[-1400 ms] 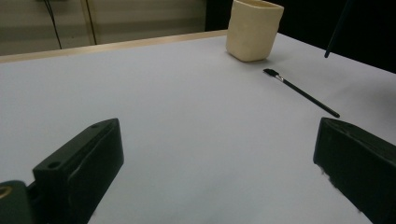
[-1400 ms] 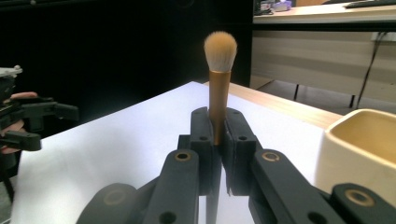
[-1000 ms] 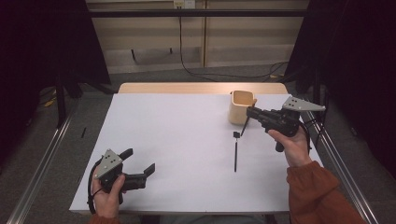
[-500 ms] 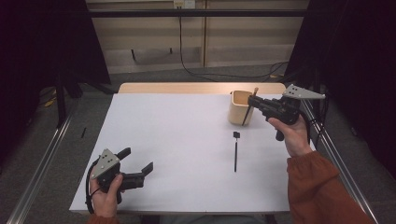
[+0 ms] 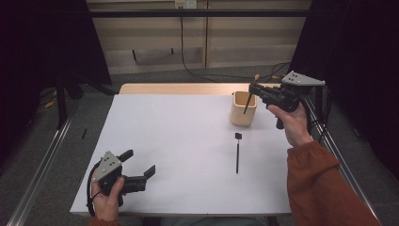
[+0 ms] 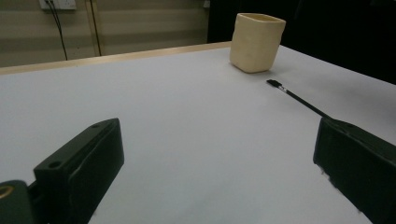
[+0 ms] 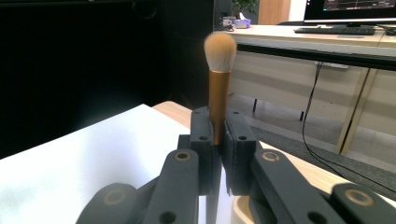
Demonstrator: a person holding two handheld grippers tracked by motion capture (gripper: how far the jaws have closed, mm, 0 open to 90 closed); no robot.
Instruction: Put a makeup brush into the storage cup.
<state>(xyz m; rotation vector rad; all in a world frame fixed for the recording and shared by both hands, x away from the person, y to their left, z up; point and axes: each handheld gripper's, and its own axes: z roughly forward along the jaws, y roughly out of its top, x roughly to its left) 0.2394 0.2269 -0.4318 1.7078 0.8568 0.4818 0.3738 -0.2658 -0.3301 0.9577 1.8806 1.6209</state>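
right gripper (image 5: pixel 252 89): clamps brush (image 5: pixel 250 99) | over cup (image 5: pixel 243 108)

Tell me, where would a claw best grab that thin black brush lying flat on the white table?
Probably from straight above, at the middle of the black brush's thin handle, jaws either side across its width. It lies flat and alone on the white table, its small head toward the cream cup, so the bare stick is free all round. The left claw stands open; the right claw already holds a gold-handled brush.

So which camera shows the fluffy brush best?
The right gripper view: the makeup brush stands close up, clamped between the right gripper jaws, bristles on top. The high view shows it small and thin above the cup.
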